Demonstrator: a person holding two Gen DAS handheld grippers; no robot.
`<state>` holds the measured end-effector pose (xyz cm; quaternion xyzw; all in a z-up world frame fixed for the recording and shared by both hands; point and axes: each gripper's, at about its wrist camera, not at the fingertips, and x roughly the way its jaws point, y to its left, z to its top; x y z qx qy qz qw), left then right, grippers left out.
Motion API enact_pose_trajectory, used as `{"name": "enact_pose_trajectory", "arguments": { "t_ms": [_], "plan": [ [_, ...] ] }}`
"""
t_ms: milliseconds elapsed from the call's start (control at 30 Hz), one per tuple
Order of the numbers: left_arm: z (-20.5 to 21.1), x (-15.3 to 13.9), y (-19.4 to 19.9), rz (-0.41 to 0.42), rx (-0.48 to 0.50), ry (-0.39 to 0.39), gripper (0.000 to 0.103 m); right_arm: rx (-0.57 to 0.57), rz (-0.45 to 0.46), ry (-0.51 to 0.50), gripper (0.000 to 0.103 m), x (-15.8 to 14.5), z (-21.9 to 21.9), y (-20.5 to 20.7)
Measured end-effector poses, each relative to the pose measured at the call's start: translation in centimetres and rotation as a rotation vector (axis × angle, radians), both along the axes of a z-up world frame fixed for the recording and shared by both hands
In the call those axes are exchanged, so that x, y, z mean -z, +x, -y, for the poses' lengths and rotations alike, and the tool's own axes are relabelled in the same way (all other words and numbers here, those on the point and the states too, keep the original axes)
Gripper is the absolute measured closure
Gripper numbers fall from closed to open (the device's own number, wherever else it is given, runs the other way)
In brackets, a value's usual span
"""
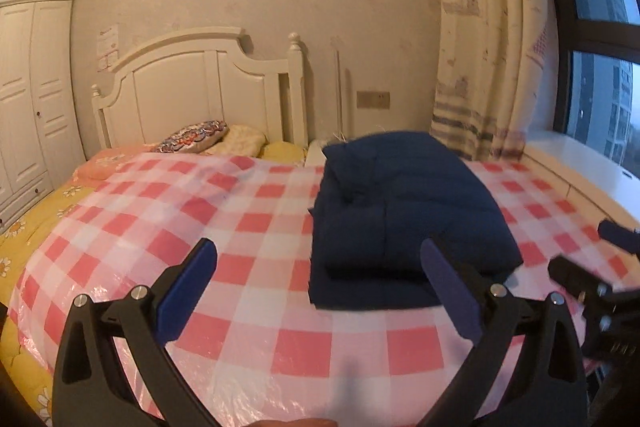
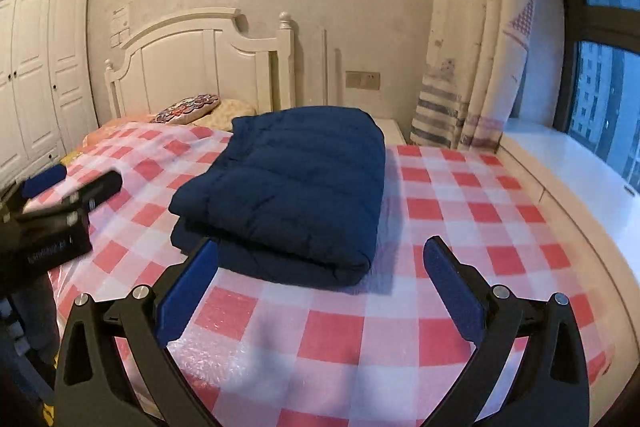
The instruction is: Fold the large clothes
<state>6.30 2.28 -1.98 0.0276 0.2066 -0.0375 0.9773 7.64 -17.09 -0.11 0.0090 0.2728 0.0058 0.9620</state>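
Left gripper (image 1: 318,267) jaws spread wide, nothing between them | right gripper (image 2: 320,267) likewise wide and empty | folded navy jacket (image 2: 288,195) lies beyond on checked cover (image 2: 360,339) | white headboard (image 2: 192,67) behind

Counts: 1 folded navy jacket (image 2: 288,187) mid-frame. 1 checked plastic sheet (image 2: 440,227) under it. 2 grippers: left gripper (image 1: 320,291), right gripper (image 2: 320,287), 2 blue pads each. 2 pillows (image 1: 192,139) upper left. 1 headboard (image 1: 200,83), 1 wardrobe (image 1: 28,99), 1 curtain (image 1: 488,47), 1 wall socket plate (image 1: 373,99).
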Motion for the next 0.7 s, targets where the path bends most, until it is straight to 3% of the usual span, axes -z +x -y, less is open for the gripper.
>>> {"name": "enact_pose_trajectory", "arguments": {
  "t_ms": [700],
  "plan": [
    [-0.1, 0.78, -0.1, -0.016, 0.009, -0.006, 0.002, -0.009, -0.008, 0.005, 0.005, 0.24, -0.35, 0.0]
  ]
}}
